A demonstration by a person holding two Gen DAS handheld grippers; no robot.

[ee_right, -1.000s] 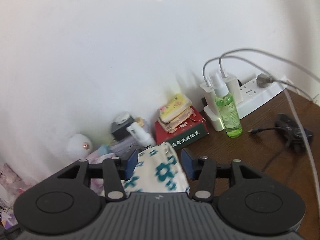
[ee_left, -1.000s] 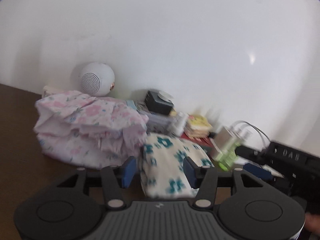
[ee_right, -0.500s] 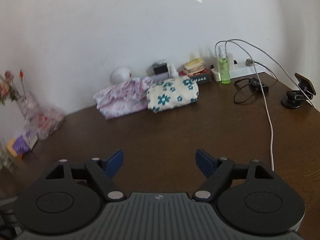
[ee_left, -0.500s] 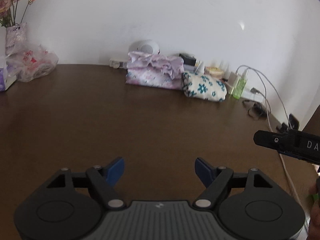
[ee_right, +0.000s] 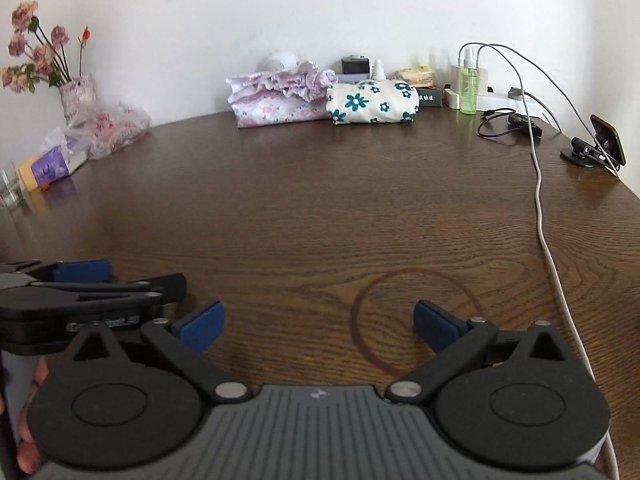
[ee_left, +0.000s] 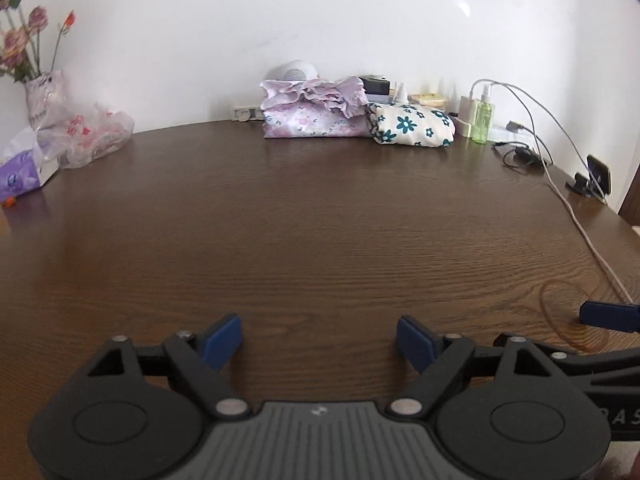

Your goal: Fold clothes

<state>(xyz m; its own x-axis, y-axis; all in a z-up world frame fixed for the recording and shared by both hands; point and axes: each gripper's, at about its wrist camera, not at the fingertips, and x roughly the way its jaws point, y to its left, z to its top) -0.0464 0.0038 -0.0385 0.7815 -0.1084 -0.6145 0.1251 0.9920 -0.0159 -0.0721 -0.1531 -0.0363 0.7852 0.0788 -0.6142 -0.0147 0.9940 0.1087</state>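
Against the white wall, at the far edge of the dark wooden table (ee_left: 320, 232), two folded garments lie side by side and touching: a pink floral one with a ruffled edge (ee_left: 314, 110) and a cream one printed with teal flowers (ee_left: 412, 125). Just right of the cream bundle stands a green spray bottle (ee_left: 483, 119) beside a white charger, whose cable (ee_right: 540, 184) runs down the table's right side. At the far left sit a vase of dried roses (ee_right: 76, 92) and a purple tissue pack (ee_left: 22, 170). Both tools hover over bare wood, well apart from the clothes. On the left gripper (ee_left: 320, 338) and the right gripper (ee_right: 318, 322) the jaws have just been opening and stand wide, with nothing between the blue pads.
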